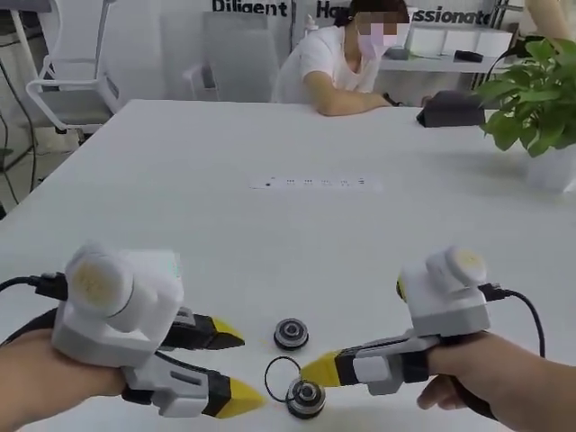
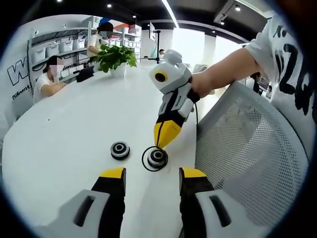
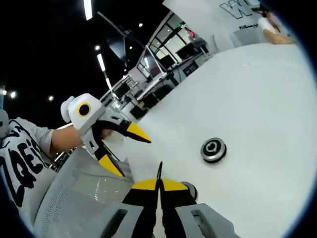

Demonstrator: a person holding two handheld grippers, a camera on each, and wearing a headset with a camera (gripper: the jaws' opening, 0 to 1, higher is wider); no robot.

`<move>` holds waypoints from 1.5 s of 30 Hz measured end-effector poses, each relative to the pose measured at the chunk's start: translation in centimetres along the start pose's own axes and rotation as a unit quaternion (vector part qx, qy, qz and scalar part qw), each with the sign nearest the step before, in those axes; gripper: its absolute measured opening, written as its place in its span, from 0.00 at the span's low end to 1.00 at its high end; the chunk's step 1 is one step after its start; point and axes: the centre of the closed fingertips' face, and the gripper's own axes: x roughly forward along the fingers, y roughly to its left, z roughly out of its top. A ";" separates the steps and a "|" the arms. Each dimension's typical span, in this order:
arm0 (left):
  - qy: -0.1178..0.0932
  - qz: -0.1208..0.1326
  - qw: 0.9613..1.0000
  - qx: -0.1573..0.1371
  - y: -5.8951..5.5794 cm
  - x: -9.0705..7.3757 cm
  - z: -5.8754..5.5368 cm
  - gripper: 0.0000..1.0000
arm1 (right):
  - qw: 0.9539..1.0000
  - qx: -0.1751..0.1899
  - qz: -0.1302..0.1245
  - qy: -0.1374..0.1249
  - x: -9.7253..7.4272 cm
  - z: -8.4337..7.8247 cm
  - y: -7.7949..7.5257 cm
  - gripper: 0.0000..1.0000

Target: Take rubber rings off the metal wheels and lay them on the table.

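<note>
Far behind wheels (image 1: 291,333), wall (image 1: 252,7) reads "Diligent".

Head view high over table (image 1: 180,225); gripper views low, close, seemingly from opposite sides; farther wheel (image 1: 291,333) common to all.

We count two metal wheels, a far wheel (image 1: 291,333) and a near wheel (image 1: 306,397) — one rubber ring (image 1: 282,358), a left gripper (image 1: 251,367) and right gripper (image 1: 310,369), one plant (image 1: 531,94).
</note>
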 end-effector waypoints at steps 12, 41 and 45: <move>-0.011 0.024 0.999 -0.021 1.0 -2.0 -1.1 0.45 | 1.000 -0.009 -0.005 0.017 2.4 0.6 -0.3 0.00; -0.006 0.039 0.999 -0.032 1.4 -3.4 -1.9 0.48 | 0.997 -0.047 -0.039 0.047 5.1 0.0 -1.7 0.04; -0.005 0.039 0.999 -0.031 1.4 -3.3 -1.9 0.48 | 0.996 -0.052 -0.048 0.044 4.9 0.0 -2.1 0.15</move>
